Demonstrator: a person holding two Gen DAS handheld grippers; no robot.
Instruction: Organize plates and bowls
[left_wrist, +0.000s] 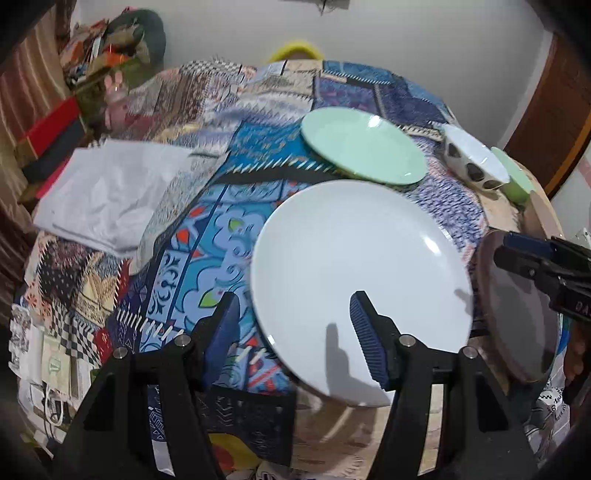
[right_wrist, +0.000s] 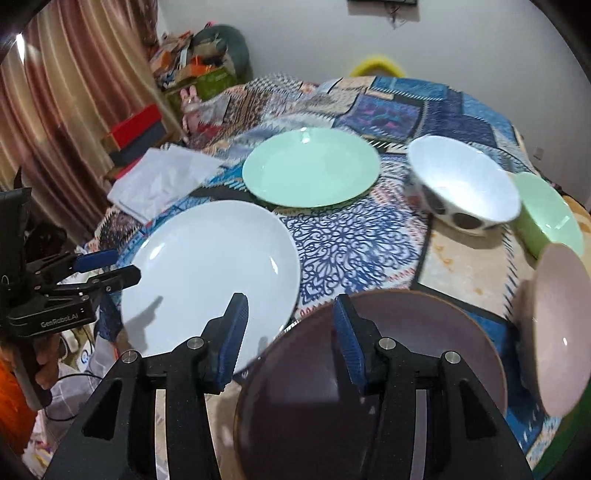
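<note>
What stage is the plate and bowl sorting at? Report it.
Done: nothing is stacked yet. In hand: nothing; the left gripper straddles the round white plate's rim, the right gripper the dark brown plate's, both open. Left: mint green plate, spotted white bowl, green bowl, pink bowl.

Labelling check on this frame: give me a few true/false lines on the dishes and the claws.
1. The white plate lies beside the dark plate. True.
2. The left claw is shut on the white plate. False: its jaws stand apart over the plate's edge, pressing nothing.
3. The green plate is stacked on the white plate. False: it lies alone on the cloth, farther back.
4. The spotted bowl stands next to the green bowl. True.
5. The right claw holds the pink bowl. False: it hangs open over the dark plate's rim.
</note>
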